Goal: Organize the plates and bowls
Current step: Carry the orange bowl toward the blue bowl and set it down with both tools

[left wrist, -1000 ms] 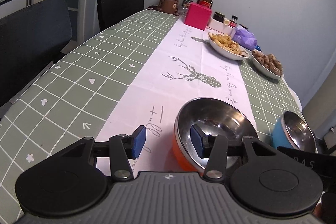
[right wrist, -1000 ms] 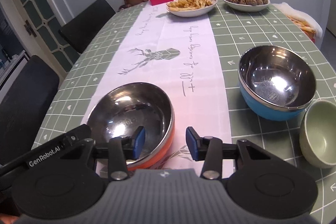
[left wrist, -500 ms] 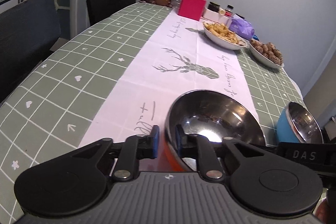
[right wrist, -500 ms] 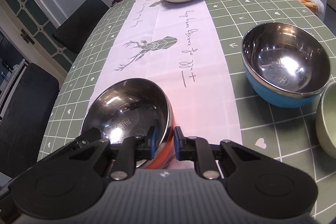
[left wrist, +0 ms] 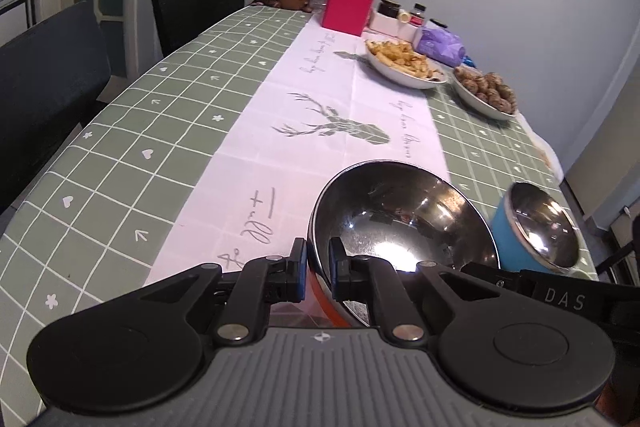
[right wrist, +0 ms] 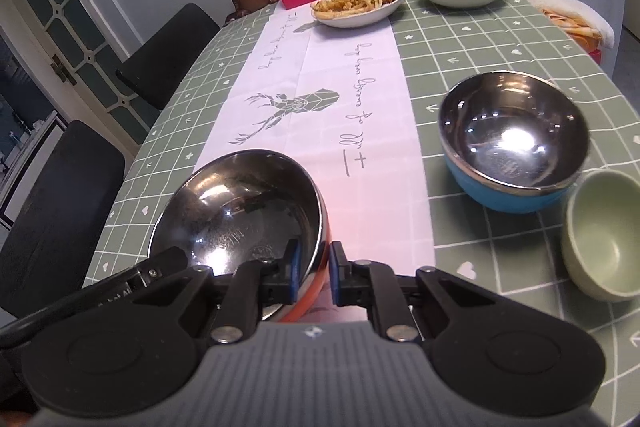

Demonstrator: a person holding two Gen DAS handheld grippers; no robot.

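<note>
I hold the orange bowl (left wrist: 400, 223) with both my claws now. A second ago both claws were wide and only stood around its rim; within this second the jaws have closed, and the rim is between the pads. My left gripper (left wrist: 318, 269) pinches the left side of the rim, one pad outside on the orange wall and one inside on the steel. My right gripper (right wrist: 313, 273) pinches the right side of the same rim in the same way. Both are narrow and pressed on the bowl.

The bowl is at the near end of the white runner (right wrist: 344, 99), on the table (left wrist: 132, 131). In the left view it looks a little tilted compared with before, and I think it begins to leave the cloth, but I cannot tell for sure if the bottom is free.

The blue bowl (right wrist: 514, 143) stands apart, to the right on the green cloth, and the small green bowl (right wrist: 604, 235) is just beside it, nearer to me. Two plates of food are at the far end.

My judgement: the grasp is done, so the next step is to carry the orange bowl, perhaps to stack it with the blue one. The steel rim is smooth, so it may slip if my two hands do not move together.
</note>
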